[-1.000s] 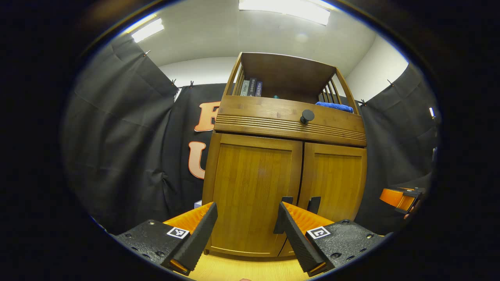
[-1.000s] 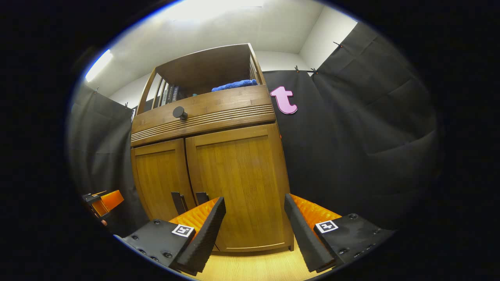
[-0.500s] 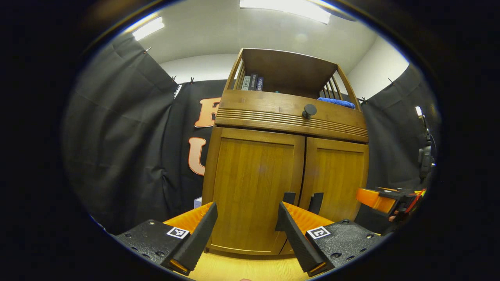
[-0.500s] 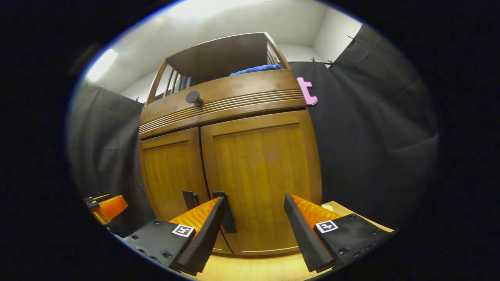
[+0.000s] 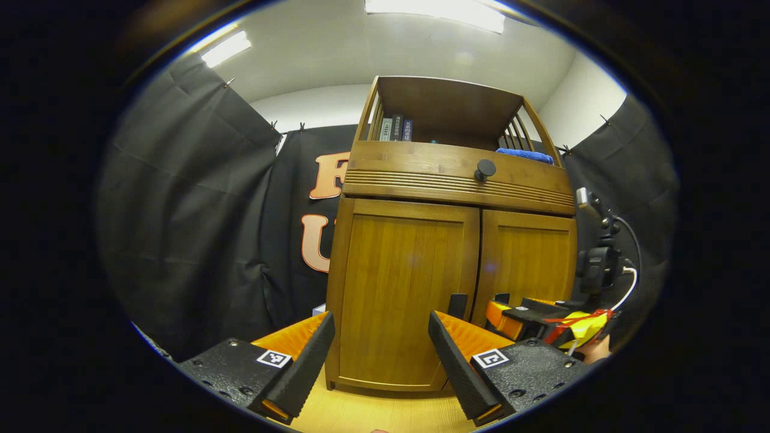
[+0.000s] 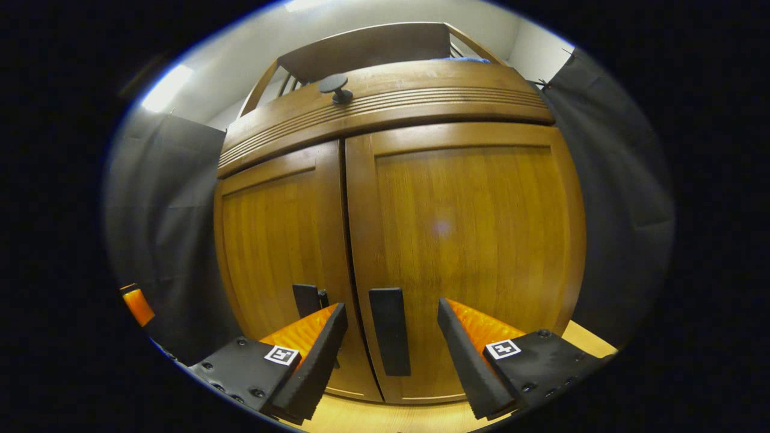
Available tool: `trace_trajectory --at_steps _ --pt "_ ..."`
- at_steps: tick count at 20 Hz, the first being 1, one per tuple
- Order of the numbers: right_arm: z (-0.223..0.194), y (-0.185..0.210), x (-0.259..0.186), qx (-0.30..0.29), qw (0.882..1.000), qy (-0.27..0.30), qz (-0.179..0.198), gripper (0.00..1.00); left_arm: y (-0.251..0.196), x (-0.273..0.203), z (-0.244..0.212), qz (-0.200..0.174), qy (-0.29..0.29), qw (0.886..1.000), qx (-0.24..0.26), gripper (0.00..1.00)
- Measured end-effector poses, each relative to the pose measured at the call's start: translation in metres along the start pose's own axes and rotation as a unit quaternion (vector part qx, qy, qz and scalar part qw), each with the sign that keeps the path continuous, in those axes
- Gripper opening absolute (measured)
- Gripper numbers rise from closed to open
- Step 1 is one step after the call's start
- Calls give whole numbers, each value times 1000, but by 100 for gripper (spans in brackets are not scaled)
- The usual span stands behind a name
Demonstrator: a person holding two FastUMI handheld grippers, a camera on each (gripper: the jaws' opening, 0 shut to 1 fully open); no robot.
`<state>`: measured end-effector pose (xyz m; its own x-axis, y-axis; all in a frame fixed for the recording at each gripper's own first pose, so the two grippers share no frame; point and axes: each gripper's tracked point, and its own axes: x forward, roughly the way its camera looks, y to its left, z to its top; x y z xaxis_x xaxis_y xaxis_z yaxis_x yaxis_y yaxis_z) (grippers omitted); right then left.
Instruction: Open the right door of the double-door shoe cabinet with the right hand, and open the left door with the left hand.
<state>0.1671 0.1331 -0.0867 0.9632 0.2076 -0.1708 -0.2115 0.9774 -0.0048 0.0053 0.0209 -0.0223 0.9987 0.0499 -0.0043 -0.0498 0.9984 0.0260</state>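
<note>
Both doors closed; right gripper jaws wide apart around handle, lower middle; left gripper jaws wide apart too

A row of books stood upright at the left of the open top shelf, and a folded blue towel lay at its right. A round dark knob projected from the ribbed drawer front.

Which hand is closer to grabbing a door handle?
The right. Its tool is open with the right door's handle standing between its fingers, close up. The left tool sits farther back from the cabinet. Both doors look shut.
</note>
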Motion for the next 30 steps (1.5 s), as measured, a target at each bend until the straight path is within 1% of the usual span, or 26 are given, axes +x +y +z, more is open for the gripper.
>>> trace_trajectory --at_steps 1,2,3,4,5,6,7,8,9,10,11,13,14,15,16,18,19,20,21,22,23,25,26,28,30 --pt "-4 -3 6 4 1000 5 -5 97 0 0 -2 0 1 1000 0 94" --pt "-9 -8 12 6 1000 9 -11 98 -2 1 -3 0 3 1000 0 91" --pt "-11 -10 17 6 1000 10 -17 98 -2 0 -5 -1 5 1000 1 94" --pt "-12 -12 22 5 1000 13 -24 89 -1 0 -6 -1 7 1000 2 98" --pt "-15 -12 28 5 999 17 -27 89 -1 1 -7 -1 7 1000 2 94" --pt "-18 -13 29 6 999 21 -32 88 -1 2 -8 -2 9 1000 3 94" --pt "-16 -14 29 5 999 15 -36 98 -2 3 -9 -3 10 1000 3 94" --pt "-16 -17 31 1 999 10 -36 89 -3 3 -8 -4 8 1000 3 95" --pt "-18 -19 32 -6 999 10 -40 94 -4 4 -7 -5 7 1000 2 95" --pt "-24 -21 32 -16 998 17 -53 93 -5 5 -8 -7 6 1000 3 94" --pt "-25 -20 33 -20 998 16 -55 87 -6 6 -7 -9 6 1000 4 94" --pt "-26 -18 33 -19 998 18 -51 90 -9 6 -7 -16 4 1000 5 94" --pt "-24 -16 34 -18 998 19 -48 89 -10 6 -6 -18 2 1000 5 95" --pt "-26 -13 35 -19 999 23 -41 85 -10 5 -5 -19 0 1000 5 95" --pt "-26 -3 36 -12 999 30 -13 84 -10 5 -3 -20 -3 1000 3 95" --pt "-35 7 40 3 999 49 5 60 -10 4 1 -21 -7 1000 0 94" --pt "-31 6 41 5 999 41 7 49 -9 2 2 -22 -9 1000 -1 91" --pt "-36 3 41 3 999 44 7 37 -9 1 3 -22 -11 1000 -1 91" --pt "-36 2 40 4 999 43 9 37 -8 1 4 -21 -12 1000 -2 91" --pt "-39 2 41 15 999 47 11 42 -7 1 3 -22 -12 1000 -3 91" --pt "-41 2 41 22 998 49 16 36 -8 2 3 -25 -9 1000 -5 91" --pt "-38 2 40 16 998 53 23 36 -9 2 3 -29 -8 999 -10 91" --pt "-37 3 39 7 998 51 21 31 -9 2 5 -29 -11 999 -10 91" --pt "-37 1 39 -8 999 48 16 31 -10 2 4 -31 -12 999 -8 91" --pt "-37 2 38 0 999 49 16 31 -10 2 4 -33 -11 999 -8 91"
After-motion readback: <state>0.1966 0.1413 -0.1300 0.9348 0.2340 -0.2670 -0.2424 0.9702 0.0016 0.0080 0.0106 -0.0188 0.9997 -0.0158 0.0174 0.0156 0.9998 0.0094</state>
